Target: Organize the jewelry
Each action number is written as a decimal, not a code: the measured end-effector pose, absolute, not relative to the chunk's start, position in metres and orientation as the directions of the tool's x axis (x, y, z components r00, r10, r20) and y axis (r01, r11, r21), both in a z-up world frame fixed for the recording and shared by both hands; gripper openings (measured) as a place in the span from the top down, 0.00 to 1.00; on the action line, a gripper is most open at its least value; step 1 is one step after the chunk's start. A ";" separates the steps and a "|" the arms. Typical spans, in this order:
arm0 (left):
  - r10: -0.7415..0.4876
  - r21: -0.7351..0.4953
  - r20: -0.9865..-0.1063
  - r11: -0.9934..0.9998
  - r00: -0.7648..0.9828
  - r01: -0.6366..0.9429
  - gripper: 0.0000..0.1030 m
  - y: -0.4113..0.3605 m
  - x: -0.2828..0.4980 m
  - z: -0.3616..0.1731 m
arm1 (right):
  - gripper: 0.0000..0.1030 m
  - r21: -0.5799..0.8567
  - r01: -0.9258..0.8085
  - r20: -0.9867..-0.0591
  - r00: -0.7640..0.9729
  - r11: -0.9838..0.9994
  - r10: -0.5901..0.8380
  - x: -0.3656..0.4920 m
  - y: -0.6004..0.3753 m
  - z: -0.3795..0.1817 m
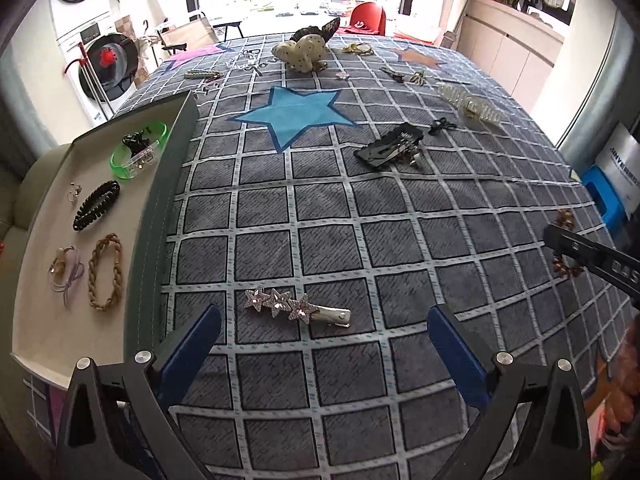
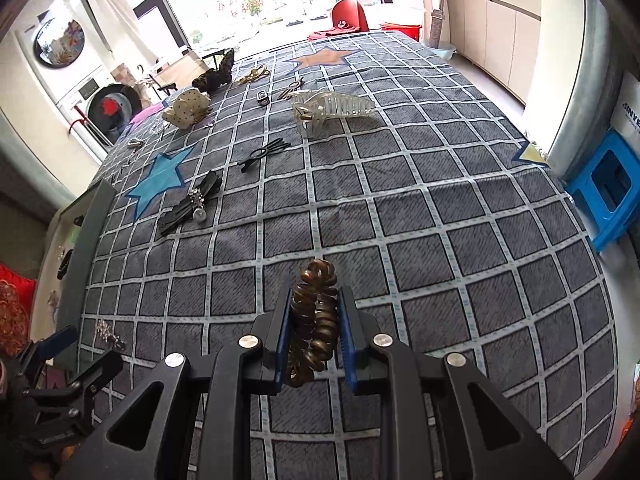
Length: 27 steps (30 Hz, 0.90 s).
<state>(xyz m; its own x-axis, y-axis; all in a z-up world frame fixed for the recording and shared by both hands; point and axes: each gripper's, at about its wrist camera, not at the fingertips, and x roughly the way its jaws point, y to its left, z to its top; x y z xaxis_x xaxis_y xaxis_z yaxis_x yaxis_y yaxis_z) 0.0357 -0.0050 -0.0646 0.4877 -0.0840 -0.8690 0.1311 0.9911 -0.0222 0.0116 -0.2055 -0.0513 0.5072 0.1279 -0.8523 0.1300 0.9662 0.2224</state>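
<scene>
Coil hair tie, bronze, clamped upright in right claw above checked table cloth | left claw spread apart, nothing held, star clip lying between and just beyond its fingertips | tray at left edge holds green bangle, black comb clip, braided band | clear claw clip farther back.

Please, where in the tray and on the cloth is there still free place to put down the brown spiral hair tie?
In the tray, the near end below the braided band is bare; its far end around the green bangle is crowded. On the cloth, squares are free between the star clip and black bow clip. The far edge near the polka-dot bow is cluttered.
</scene>
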 end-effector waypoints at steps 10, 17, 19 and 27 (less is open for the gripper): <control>-0.079 -0.019 -0.889 0.991 0.451 0.136 0.00 0.004 0.045 -0.085 | 0.77 0.224 0.135 -0.856 0.500 0.965 0.129 0.002 -0.207 -0.052; -0.102 -0.019 -0.868 0.985 0.485 0.172 0.27 0.001 0.042 -0.080 | 0.77 0.221 0.127 -0.859 0.495 0.967 0.131 0.001 -0.202 -0.052; -0.110 -0.021 -0.863 0.983 0.493 0.182 0.39 0.000 0.042 -0.078 | 0.77 0.221 0.125 -0.859 0.495 0.967 0.132 0.000 -0.201 -0.051; -0.138 -0.044 -0.863 0.979 0.486 0.200 0.39 -0.004 0.035 -0.075 | 0.77 0.217 0.121 -0.860 0.492 0.969 0.131 -0.005 -0.200 -0.050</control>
<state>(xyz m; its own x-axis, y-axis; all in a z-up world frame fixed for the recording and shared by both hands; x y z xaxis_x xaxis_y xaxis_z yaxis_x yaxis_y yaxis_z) 0.0352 -0.0036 -0.0749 0.4862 -0.1380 -0.8629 0.2000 0.9788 -0.0439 -0.0052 -0.1996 -0.0500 0.4924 0.1309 -0.8605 0.1212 0.9687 0.2167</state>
